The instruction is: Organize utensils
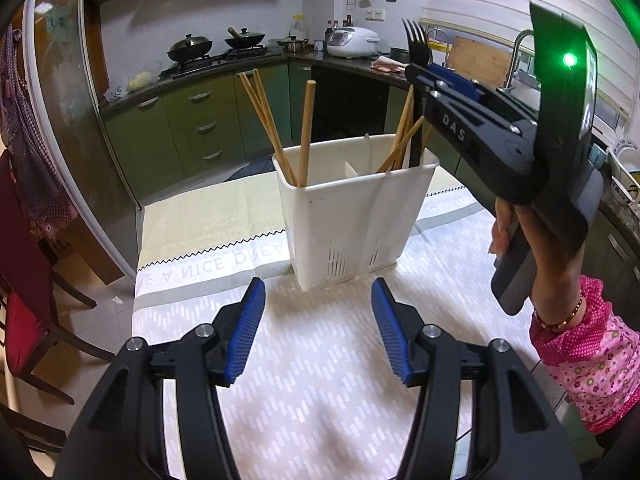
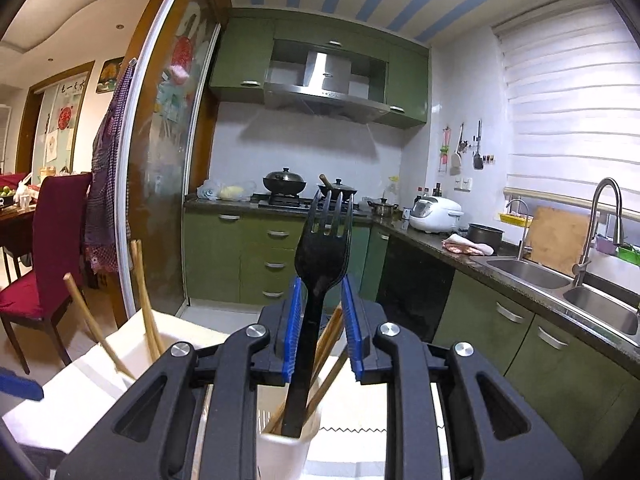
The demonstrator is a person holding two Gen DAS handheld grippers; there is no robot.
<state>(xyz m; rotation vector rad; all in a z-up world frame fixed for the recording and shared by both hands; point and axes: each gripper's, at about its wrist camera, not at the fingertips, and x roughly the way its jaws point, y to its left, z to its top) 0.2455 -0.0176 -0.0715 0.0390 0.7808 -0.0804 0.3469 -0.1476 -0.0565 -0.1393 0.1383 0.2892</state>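
Light, stiff and thin, by the look of it: a black plastic fork (image 2: 320,264), smooth enough to pivot or slip if pinched at one narrow spot. Best held across the neck, just below the head, where the handle widens a little. Probably not fragile, though the tines might flex if knocked against a rim.

Held upright in the right tongs (image 2: 320,328), tines up. Blue pads narrowly parted and flanking the neck, the left pad against it; contact on the right side hard to confirm from the right wrist view. Lower end of the handle already down inside the white utensil holder (image 1: 352,208), in its right-hand compartment, among several wooden chopsticks (image 2: 328,360). Seen from the left wrist, fork head standing above the right tongs, far and right of the holder's middle.

More chopsticks (image 1: 280,128) leaning in the holder's left compartment. Holder standing on the cloth-covered surface (image 1: 320,360), roughly central, a little beyond the left tongs.

Left tongs (image 1: 318,328) about half open, gripping nothing, pointed down at the surface on the near side of the holder, well apart from the fork.
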